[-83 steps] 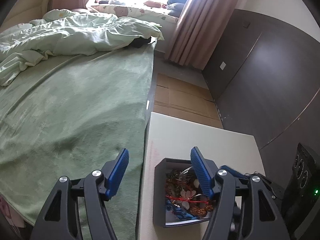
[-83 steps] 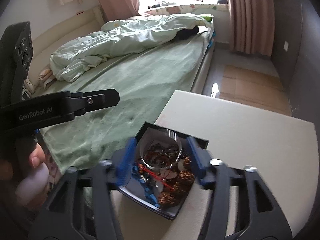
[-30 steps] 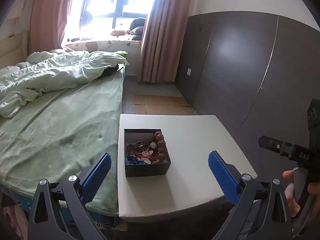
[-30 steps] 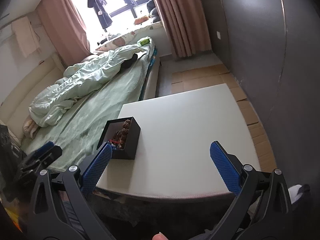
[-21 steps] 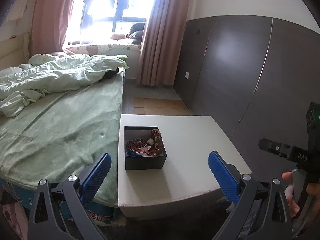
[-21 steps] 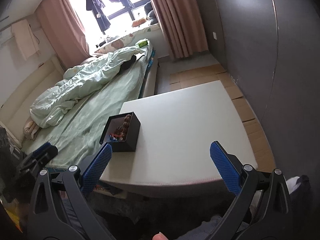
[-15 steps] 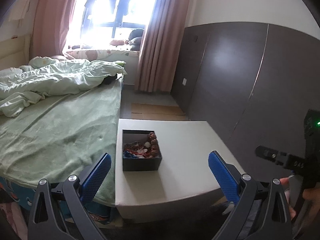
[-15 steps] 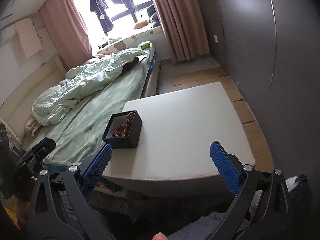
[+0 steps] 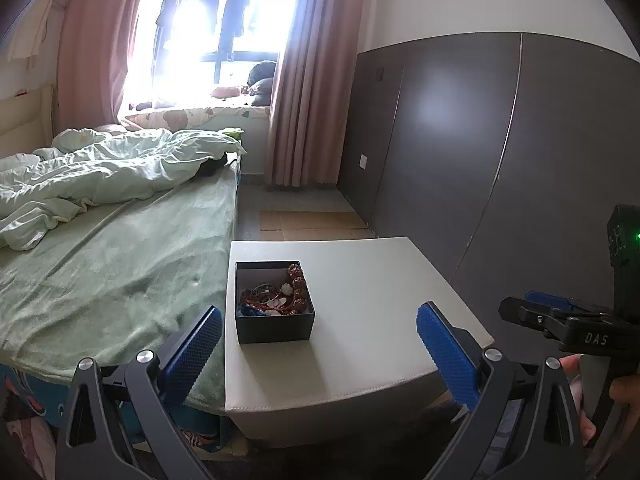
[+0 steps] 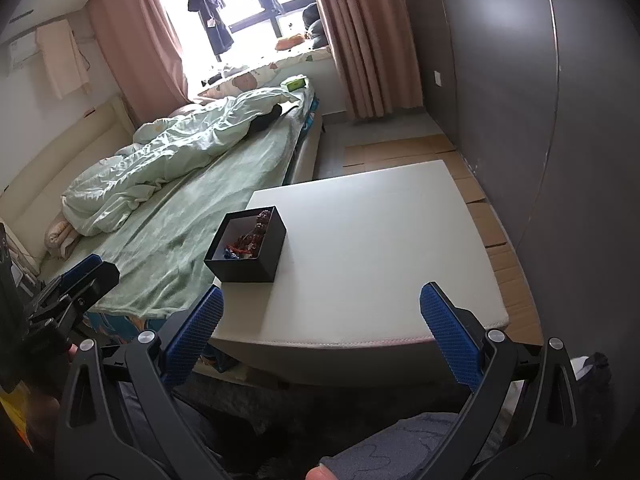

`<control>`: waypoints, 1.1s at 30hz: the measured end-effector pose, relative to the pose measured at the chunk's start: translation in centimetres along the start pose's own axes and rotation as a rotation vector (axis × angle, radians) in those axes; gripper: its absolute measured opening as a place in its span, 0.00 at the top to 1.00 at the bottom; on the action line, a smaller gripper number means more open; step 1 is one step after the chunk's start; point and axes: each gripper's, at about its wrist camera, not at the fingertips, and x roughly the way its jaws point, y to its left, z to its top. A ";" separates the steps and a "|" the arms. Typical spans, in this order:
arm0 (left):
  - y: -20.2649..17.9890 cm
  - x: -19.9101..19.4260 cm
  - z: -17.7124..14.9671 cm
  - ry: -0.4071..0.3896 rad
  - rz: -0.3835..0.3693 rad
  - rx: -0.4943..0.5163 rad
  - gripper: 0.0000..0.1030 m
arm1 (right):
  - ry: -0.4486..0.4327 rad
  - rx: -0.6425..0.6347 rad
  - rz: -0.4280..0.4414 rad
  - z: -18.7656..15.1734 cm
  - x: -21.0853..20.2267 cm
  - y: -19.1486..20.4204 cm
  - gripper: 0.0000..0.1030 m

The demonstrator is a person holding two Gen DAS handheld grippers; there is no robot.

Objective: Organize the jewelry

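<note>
Withdrawn since earlier: both grippers, formerly over the box, now well back from the table. Left gripper: fingers spread, empty. Right gripper: likewise. Jewelry: inside box, table's left edge.

I can read only one marking: the white letters "DAS" on the black body of the right gripper, seen at the right edge of my left wrist view. From my right wrist view nothing is legible, and the left gripper there shows no lettering I can make out.
</note>
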 end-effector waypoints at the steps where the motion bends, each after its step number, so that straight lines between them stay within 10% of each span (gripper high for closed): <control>1: 0.0 -0.1 0.0 -0.001 0.002 0.002 0.08 | 0.000 -0.001 -0.002 0.0 0.0 0.0 0.05; 33: -0.2 0.0 0.0 -0.008 0.024 0.018 0.08 | -0.004 -0.029 -0.025 -0.5 -0.2 0.6 0.05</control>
